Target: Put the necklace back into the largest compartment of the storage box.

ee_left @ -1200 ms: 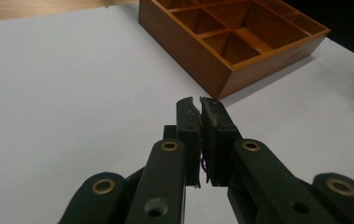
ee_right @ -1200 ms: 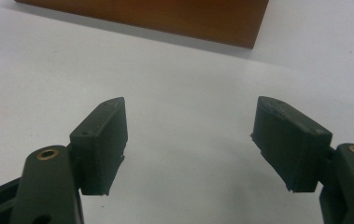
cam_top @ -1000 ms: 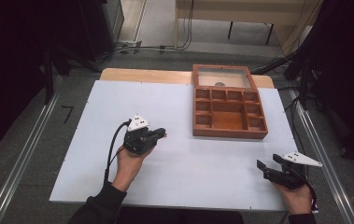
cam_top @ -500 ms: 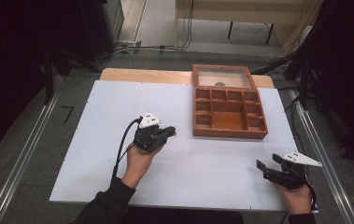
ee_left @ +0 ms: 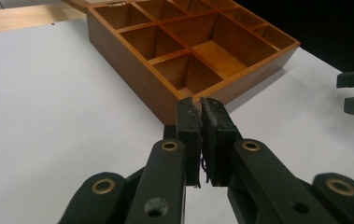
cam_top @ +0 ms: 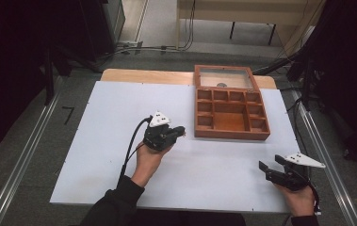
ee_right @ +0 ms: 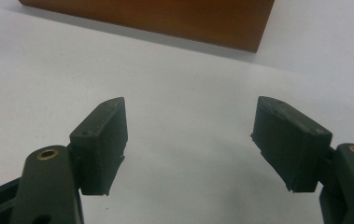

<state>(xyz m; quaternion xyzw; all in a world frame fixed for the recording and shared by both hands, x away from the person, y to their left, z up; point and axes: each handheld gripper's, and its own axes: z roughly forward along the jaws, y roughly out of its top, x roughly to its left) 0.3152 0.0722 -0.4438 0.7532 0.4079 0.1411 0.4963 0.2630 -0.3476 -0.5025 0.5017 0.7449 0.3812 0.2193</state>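
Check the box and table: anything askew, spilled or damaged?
Nothing stands out. The wooden box sits flat on the white table, lid open, its compartments empty and dividers intact. No spills. The left claw is shut with nothing in it, close to the box's near corner; the right claw is open over bare table.

Dim room with dark edges; overhead light brightens the white table (cam_top: 96, 141). Soft shadows fall beside the wooden box (ee_left: 132, 70). The gripper views are grainy, with near jaws slightly blurred.
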